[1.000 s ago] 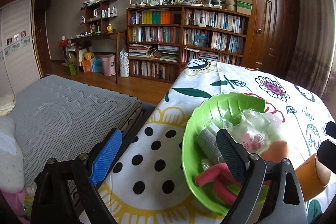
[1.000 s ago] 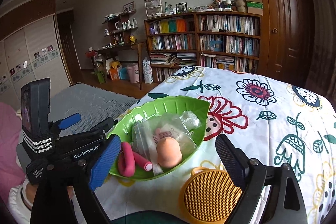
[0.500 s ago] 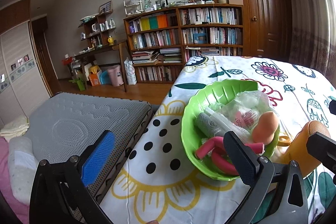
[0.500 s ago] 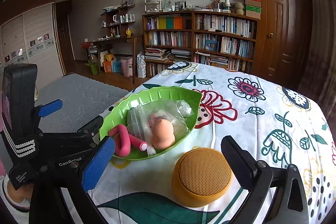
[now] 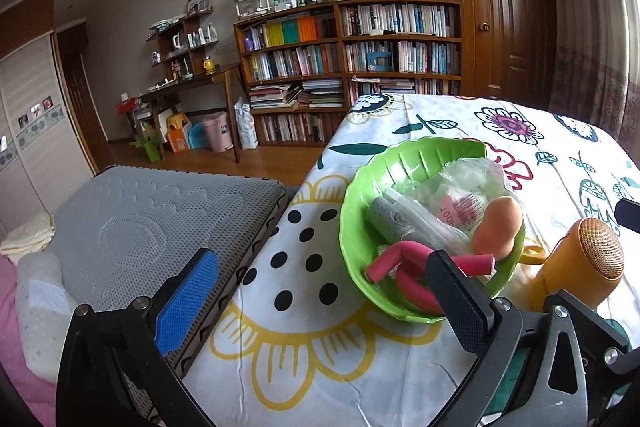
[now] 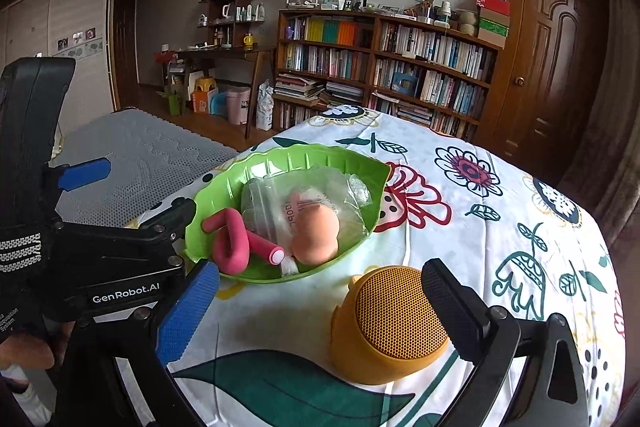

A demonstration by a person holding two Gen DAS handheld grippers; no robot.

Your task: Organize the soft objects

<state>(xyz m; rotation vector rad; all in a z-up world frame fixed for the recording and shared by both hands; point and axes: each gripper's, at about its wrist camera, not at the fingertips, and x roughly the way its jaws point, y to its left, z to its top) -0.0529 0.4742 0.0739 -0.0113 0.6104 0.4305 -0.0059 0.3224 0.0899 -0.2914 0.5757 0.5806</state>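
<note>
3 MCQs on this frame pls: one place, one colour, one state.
1. Where is the peach sponge?
A) in the green leaf bowl
B) on the tablecloth
C) on the mattress

2. What colour is the round speaker?
A) blue
B) yellow-orange
C) white

3. What state is the right gripper in?
A) shut on the sponge
B) shut on the bowl
C) open, holding nothing

Answers: 1 A, it lies in the bowl beside the pink foam rollers. 2 B, its mesh face is yellow-orange. 3 C, its fingers stand wide apart around nothing.
</note>
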